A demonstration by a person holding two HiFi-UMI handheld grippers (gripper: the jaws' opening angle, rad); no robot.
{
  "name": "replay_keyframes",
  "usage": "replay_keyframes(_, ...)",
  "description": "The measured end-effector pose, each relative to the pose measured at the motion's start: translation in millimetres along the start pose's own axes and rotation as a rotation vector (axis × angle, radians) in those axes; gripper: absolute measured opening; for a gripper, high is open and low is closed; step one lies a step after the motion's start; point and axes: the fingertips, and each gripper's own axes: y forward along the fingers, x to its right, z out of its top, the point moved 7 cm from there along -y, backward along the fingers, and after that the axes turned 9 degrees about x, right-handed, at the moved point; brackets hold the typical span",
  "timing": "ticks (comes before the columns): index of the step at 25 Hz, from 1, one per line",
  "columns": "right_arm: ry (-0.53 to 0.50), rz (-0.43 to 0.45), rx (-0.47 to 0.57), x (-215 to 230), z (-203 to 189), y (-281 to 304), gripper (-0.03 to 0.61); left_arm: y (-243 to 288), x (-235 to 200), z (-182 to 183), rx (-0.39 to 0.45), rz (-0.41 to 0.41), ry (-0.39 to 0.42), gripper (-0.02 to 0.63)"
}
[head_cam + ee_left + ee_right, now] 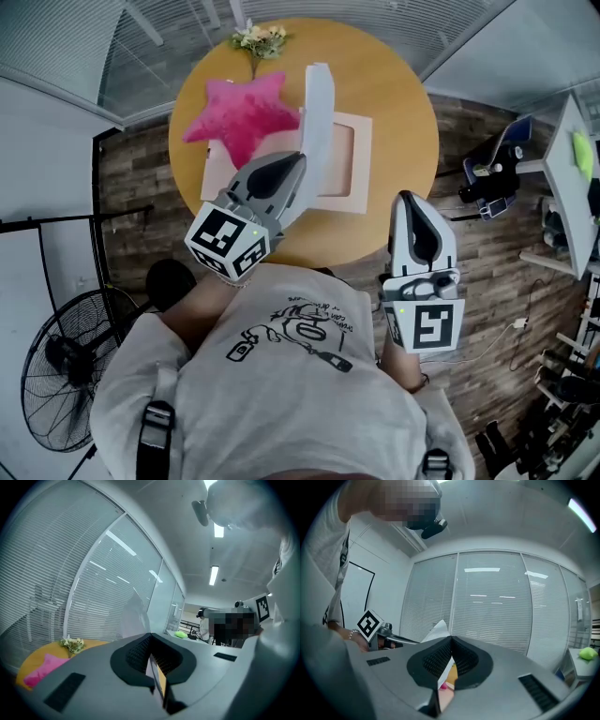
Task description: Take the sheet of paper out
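From where I stand, the round table (394, 103) bears a flat pinkish folder (337, 159). Over the folder's left edge rises the sheet of paper (319, 112), pale and stiff, its long axis running straight on from the left gripper (301, 159), which pinches its near end. The right gripper (406, 200) hangs right of the folder, jaws together on nothing. The left looks best placed to finish the pull.

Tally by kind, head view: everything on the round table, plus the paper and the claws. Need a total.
sheet of paper: 1, pinched in the left claw
flat folder: 1
pink star cushion: 1
flower sprig: 1
claws: 2, left claw and right claw
Total: 6
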Motion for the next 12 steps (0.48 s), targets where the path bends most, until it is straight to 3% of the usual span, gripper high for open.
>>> replay_keyframes(12, -0.006, 0.014, -0.012, -1, 4, -2, 0.006, -23, 18, 49, 0.099, 0.028, 0.098, 0.02)
